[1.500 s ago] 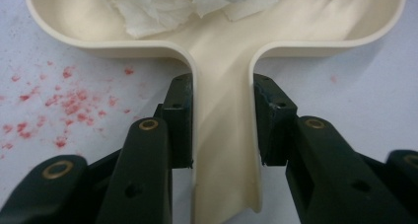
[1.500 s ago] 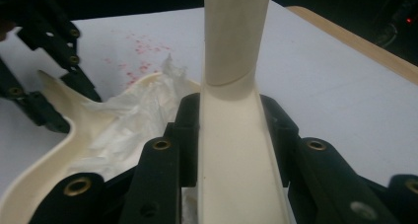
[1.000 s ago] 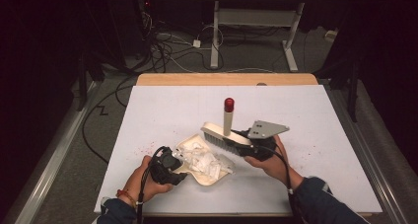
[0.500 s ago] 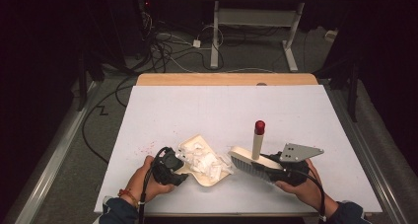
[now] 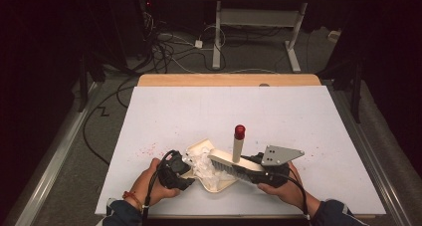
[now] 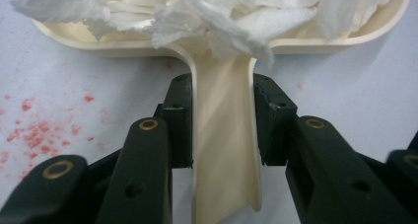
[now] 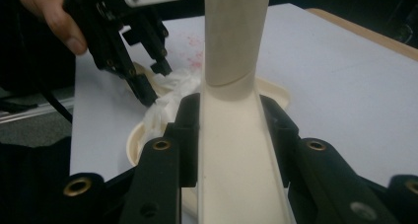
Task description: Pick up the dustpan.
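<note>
Crumpled tissue (image 5: 204, 167) hides most of the dustpan (image 5: 219, 182) near the desk's (image 5: 298, 116) front edge. Left tool (image 6: 222, 130) clamps its handle; right tool (image 7: 231, 135) clamps the brush (image 5: 234, 161), whose bristles are blurred.

Cream dustpan (image 5: 219, 182), red-tipped brush (image 5: 238, 154)
</note>
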The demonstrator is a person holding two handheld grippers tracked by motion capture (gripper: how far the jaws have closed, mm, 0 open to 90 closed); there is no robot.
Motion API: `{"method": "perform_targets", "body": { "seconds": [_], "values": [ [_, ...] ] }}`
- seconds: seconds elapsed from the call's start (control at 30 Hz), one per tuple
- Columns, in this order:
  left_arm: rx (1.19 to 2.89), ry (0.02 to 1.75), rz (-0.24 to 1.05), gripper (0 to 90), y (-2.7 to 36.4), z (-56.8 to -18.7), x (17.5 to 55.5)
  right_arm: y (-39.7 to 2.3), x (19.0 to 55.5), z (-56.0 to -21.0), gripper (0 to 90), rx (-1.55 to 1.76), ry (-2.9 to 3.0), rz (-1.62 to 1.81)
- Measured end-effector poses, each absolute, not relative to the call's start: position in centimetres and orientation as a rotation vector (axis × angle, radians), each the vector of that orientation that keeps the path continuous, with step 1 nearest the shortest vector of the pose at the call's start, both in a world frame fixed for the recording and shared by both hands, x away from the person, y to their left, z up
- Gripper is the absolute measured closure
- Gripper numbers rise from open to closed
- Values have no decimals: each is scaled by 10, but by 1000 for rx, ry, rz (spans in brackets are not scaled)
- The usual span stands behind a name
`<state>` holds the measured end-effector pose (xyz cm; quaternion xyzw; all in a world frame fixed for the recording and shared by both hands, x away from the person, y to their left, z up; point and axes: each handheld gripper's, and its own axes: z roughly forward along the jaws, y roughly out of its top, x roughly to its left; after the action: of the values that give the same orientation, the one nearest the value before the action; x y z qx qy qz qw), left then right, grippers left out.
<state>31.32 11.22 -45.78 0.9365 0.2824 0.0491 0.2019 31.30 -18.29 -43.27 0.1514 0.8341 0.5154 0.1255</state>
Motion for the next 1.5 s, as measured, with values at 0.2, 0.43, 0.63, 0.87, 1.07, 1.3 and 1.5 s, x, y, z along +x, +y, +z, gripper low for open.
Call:
{"method": "perform_targets", "body": {
  "seconds": [0.2,0.43,0.63,0.87,1.07,1.3,1.5],
  "values": [
    [2616,784,138,622,113,-459,314,-188,309,-422,680,452,2419,1506],
    [2609,781,140,622,113,-458,314,-204,306,-413,680,485,2389,1549],
    [2611,782,138,622,113,-459,314,-215,303,-399,680,507,2333,1629],
    [2615,783,137,622,112,-460,314,-221,307,-394,680,551,2279,1573],
    [2614,779,142,622,110,-459,315,-213,324,-420,680,601,2323,1453],
    [2609,779,145,622,110,-460,315,-196,328,-437,680,571,2384,1412],
    [2607,781,147,623,110,-459,314,-189,324,-439,680,538,2410,1444]
  ]
}}
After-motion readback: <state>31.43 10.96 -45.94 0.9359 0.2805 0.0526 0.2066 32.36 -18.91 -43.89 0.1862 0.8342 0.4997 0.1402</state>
